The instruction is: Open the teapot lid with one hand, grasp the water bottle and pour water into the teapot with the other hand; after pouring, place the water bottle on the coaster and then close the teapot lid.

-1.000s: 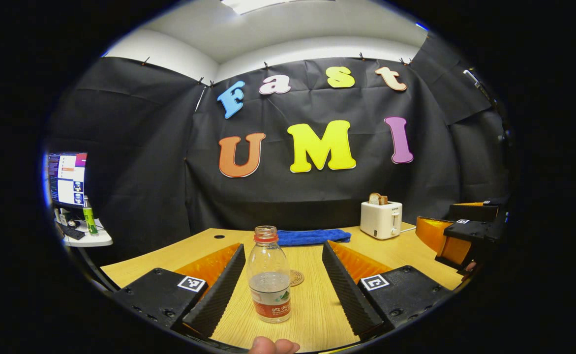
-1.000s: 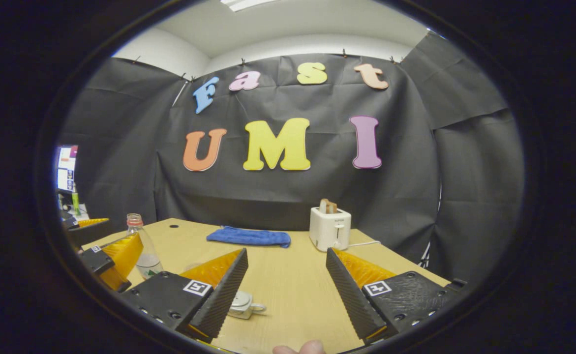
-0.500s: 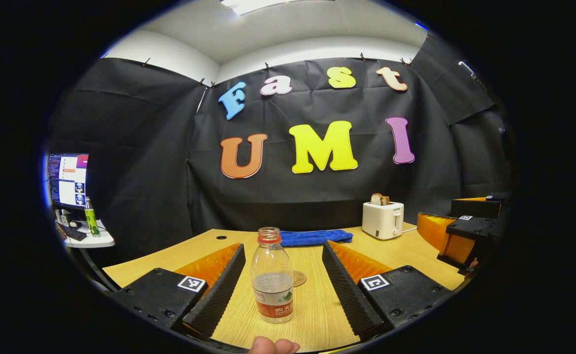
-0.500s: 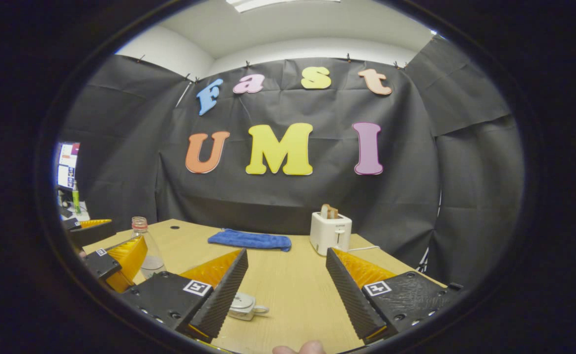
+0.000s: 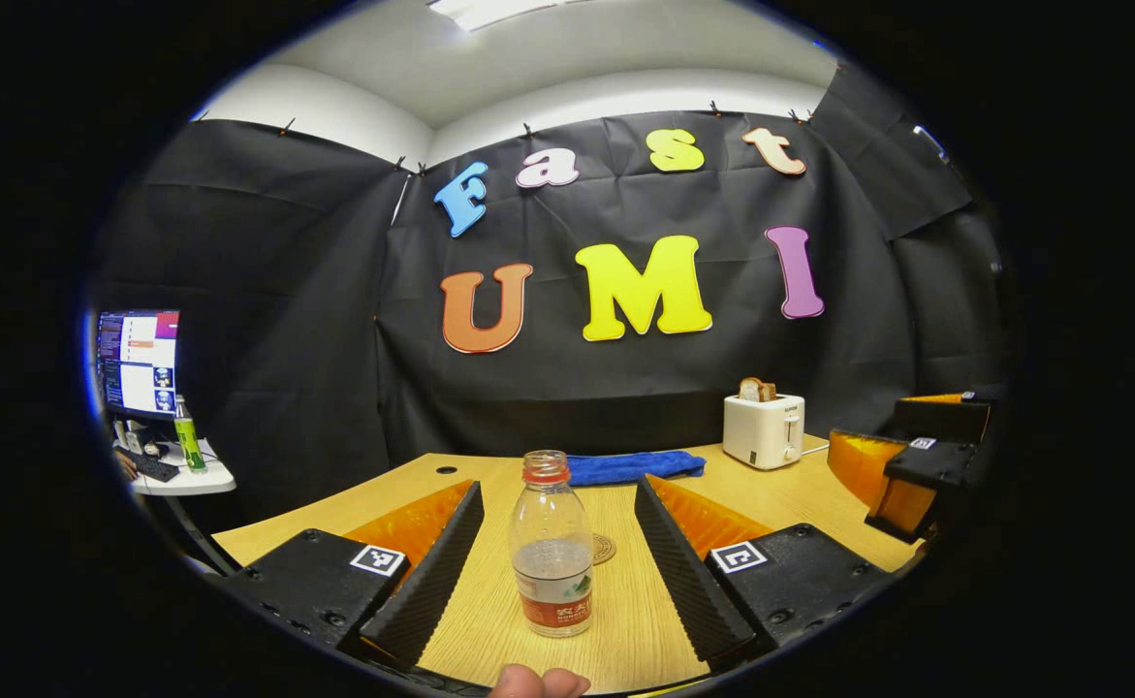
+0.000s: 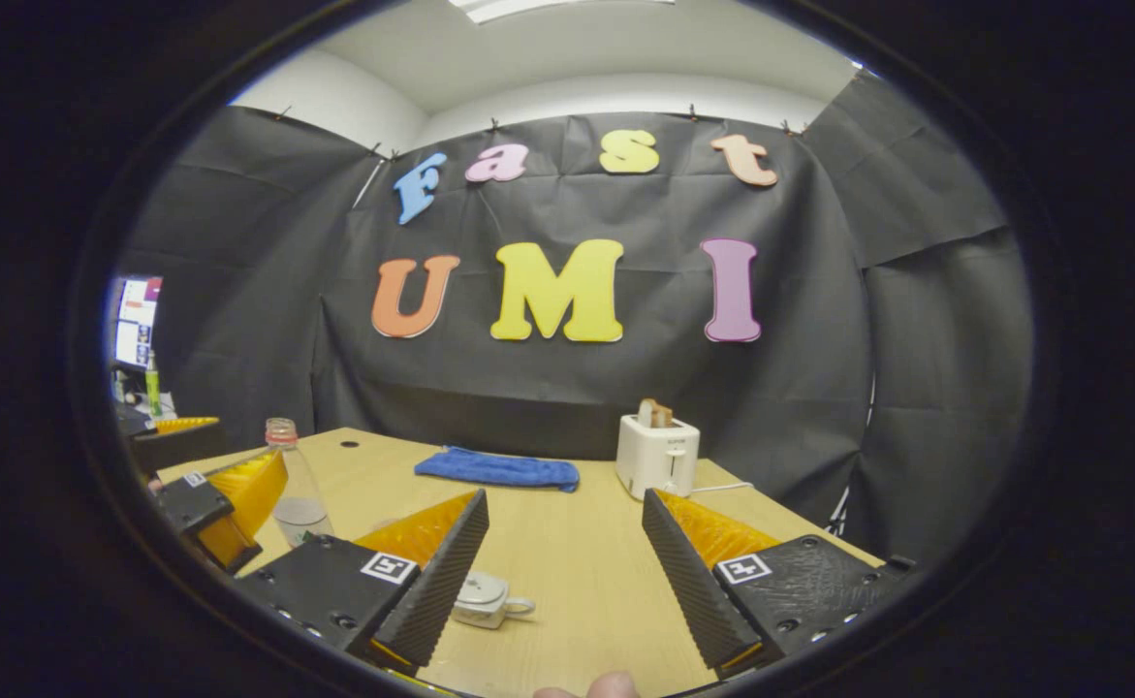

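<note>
A clear plastic water bottle (image 5: 552,548) with a red-and-white label, its print too small to be read, is framed untouched between the wide-open left gripper (image 5: 559,562); the round coaster (image 5: 603,549) lies just behind. Right of the bottle, the white teapot (image 6: 483,599) is seen beside the right gripper (image 6: 565,582), also spread wide and empty.

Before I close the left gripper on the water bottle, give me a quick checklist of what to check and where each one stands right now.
1. Water bottle between the left gripper's fingers: ok, it stands upright between them, touching neither.
2. Left gripper open wide enough: ok, gaps show on both sides of the bottle.
3. Bottle uncapped for pouring: ok, its mouth looks open.
4. Coaster free for later: ok, it lies bare on the table just behind the bottle.
5. Teapot lid open: not ok, lid still on; the right gripper is open, the teapot off towards its left finger.
6. Water amount: ok, the bottle is partly filled.
</note>
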{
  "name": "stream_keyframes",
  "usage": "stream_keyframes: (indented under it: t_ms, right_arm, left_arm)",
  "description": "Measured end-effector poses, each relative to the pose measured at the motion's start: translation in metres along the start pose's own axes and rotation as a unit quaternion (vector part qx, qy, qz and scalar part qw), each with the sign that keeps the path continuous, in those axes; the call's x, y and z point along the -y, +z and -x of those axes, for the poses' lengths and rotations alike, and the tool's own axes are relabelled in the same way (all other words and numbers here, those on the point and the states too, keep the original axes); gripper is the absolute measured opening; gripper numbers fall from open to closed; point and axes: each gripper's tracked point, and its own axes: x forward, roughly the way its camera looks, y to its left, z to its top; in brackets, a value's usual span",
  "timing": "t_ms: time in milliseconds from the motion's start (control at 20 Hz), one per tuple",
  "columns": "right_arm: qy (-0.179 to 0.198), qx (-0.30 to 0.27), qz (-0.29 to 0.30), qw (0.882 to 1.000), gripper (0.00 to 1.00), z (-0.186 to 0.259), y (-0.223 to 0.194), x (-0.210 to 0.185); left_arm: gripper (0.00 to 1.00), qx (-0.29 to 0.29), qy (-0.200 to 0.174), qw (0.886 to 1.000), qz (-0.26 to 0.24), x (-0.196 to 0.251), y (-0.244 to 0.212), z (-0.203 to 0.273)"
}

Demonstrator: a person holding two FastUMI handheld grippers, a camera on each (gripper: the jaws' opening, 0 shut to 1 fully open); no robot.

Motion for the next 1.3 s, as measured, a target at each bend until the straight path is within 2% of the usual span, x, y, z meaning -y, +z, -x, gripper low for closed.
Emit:
stream_keyframes:
  t_ms: [250, 500, 650, 700, 1050, 1200, 1300]
  right_arm:
    - [0.025, -0.029, 0.014, 0.999, 0.96, -0.014, -0.035, -0.022]
    - [0.034, -0.076, -0.004, 0.997, 0.96, -0.032, -0.069, -0.038]
    - [0.035, -0.077, -0.007, 0.996, 0.98, -0.038, -0.073, -0.045]
    - [0.036, -0.075, -0.007, 0.996, 0.94, -0.04, -0.074, -0.047]
    - [0.045, -0.087, -0.005, 0.995, 0.98, -0.052, -0.093, -0.058]
    - [0.05, -0.087, 0.0, 0.995, 0.95, -0.053, -0.098, -0.064]
    - [0.055, -0.087, 0.006, 0.995, 0.9, -0.054, -0.101, -0.07]
  left_arm:
    - [0.98, -0.008, 0.015, 1.0, 0.007, -0.015, -0.002, -0.003]
    - [0.99, -0.022, 0.028, 0.999, 0.001, -0.028, -0.009, -0.008]
    - [0.99, -0.025, 0.03, 0.999, 0.004, -0.033, -0.011, -0.009]
    - [0.99, -0.026, 0.032, 0.999, 0.005, -0.035, -0.011, -0.01]
    - [0.98, -0.028, 0.043, 0.999, 0.003, -0.05, -0.012, -0.013]
    - [0.99, -0.027, 0.049, 0.998, 0.004, -0.057, -0.011, -0.014]
    - [0.99, -0.026, 0.052, 0.998, 0.006, -0.061, -0.011, -0.015]
